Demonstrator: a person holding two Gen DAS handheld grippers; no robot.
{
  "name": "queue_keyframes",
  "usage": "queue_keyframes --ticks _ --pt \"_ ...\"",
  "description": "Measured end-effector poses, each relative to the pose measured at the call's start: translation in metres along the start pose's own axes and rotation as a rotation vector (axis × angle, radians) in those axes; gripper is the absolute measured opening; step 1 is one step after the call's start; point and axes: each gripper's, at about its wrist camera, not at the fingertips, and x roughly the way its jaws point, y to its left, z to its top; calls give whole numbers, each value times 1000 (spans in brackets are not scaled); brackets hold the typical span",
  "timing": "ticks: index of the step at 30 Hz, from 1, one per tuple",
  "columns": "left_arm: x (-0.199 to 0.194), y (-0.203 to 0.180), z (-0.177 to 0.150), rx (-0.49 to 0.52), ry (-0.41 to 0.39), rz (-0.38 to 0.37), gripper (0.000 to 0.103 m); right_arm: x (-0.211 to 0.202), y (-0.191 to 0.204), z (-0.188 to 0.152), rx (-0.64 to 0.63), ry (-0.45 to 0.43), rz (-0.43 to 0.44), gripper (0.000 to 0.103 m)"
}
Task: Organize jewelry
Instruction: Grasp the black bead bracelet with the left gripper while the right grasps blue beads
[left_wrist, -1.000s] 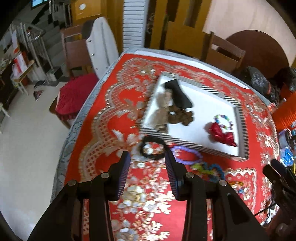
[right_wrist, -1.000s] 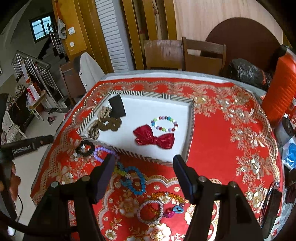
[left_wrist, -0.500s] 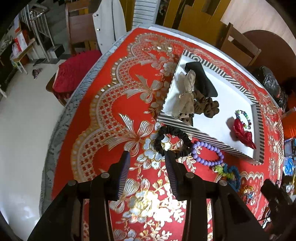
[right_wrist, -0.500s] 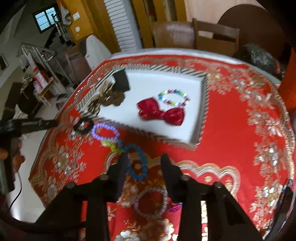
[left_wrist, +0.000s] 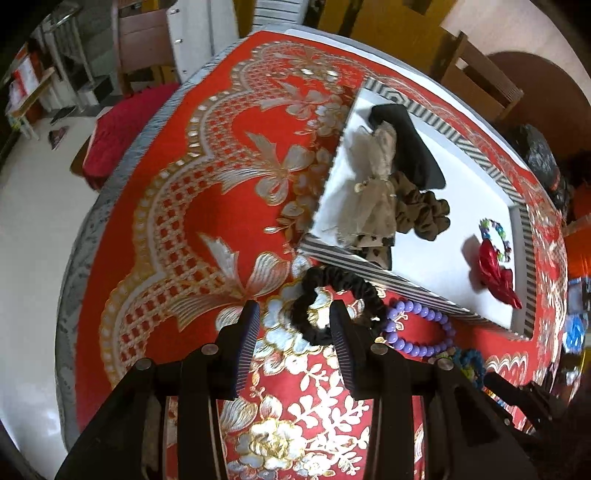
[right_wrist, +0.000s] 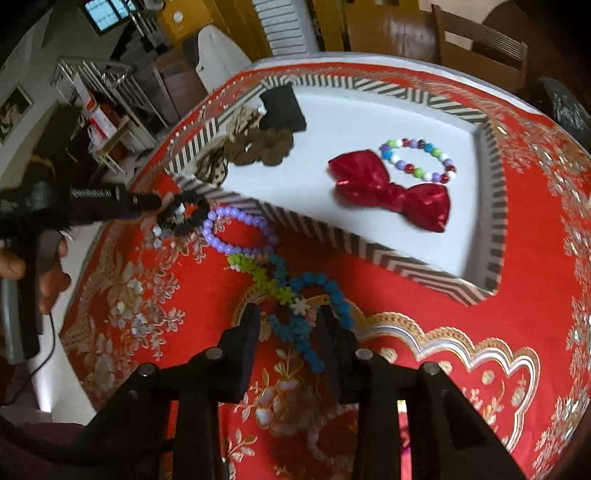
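On the tabletop (right_wrist: 461, 325) beside the tray (right_wrist: 373, 254), we have lowered both part-open, empty grippers: left gripper (left_wrist: 293, 332) astride the black scrunchie (left_wrist: 338, 306), right gripper (right_wrist: 286, 328), just narrowed, around the blue bracelet (right_wrist: 317, 314).

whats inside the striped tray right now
The striped tray holds a red bow, a multicolour bead bracelet, a brown scrunchie, a beige fabric piece and a black cloth. Anything beneath the fabrics is hidden.

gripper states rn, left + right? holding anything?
Left tongs: open, empty, part of the black scrunchie between the tips.
Right tongs: open, just been closing, blue bracelet between them, not yet gripped.
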Motion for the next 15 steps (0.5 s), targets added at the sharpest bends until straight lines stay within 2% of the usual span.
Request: queue_keyframes --ticks 4,8,9,10,12,13,14,15 --pt "7 -1 4 16 14 6 25 9 2 4 -10 6 -14 33" --pt "16 -6 8 52 26 47 25 16 5 9 -21 11 -30 32" --pt "18 -7 9 64 30 58 25 16 6 10 -23 11 -34 29" --pt "20 -8 8 74 32 64 25 16 7 10 -25 9 -40 15" --pt "23 -10 6 106 32 56 25 14 8 10 -23 3 -41 9" --pt "23 -11 5 118 13 48 20 13 8 10 -21 1 -35 8" --pt "23 -12 5 128 7 30 0 12 9 11 -20 -1 -29 8" --pt "25 -12 5 136 18 31 0 8 10 11 -16 -7 -21 8"
